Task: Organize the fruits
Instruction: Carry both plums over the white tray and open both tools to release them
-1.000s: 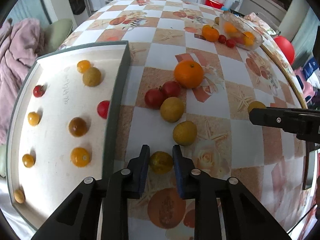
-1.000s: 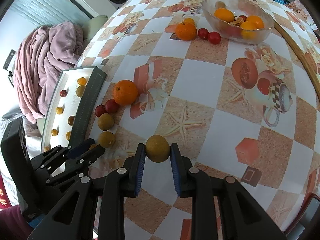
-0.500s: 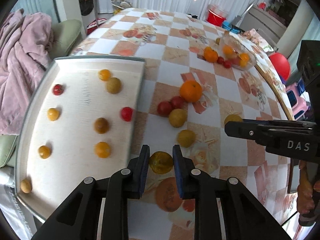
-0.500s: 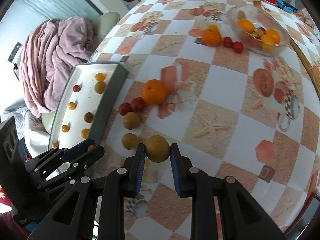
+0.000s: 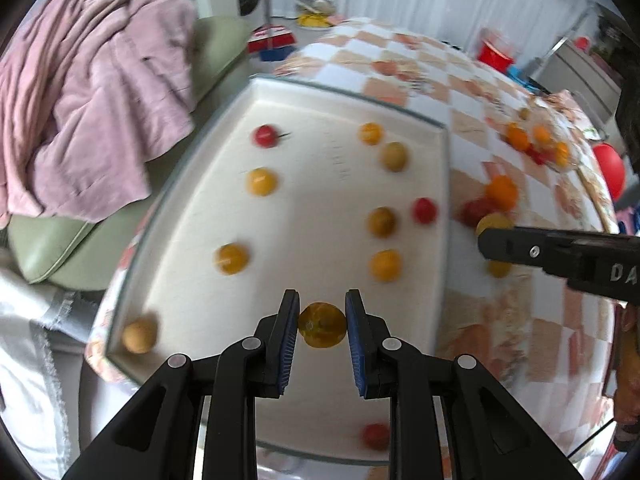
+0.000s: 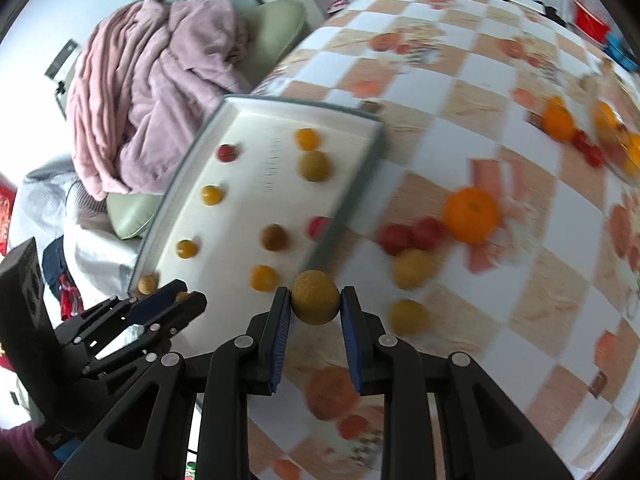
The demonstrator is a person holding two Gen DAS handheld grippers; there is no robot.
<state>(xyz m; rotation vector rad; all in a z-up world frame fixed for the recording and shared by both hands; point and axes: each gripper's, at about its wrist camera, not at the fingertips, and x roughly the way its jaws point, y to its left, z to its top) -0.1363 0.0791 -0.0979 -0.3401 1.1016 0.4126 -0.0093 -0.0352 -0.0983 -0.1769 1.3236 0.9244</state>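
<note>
Left tool (image 5: 322,318) clamps yellow fruit (image 5: 322,325) over tray (image 5: 443,184) interior; right tool (image 6: 314,307) clamps brown fruit (image 6: 315,298) beside tray rim.

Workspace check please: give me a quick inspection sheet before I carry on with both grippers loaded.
Surface: checkered tablecloth, patterned.
Job's things: white tray holding small fruits in rows; orange and loose fruits on the cloth; glass bowl, blurred.
Clutter: nothing seen.
Grippers: left gripper shut on yellow fruit over the tray; right gripper shut on brown fruit.
Cables: nothing seen.
Surroundings: pink blanket, green cushion.
</note>
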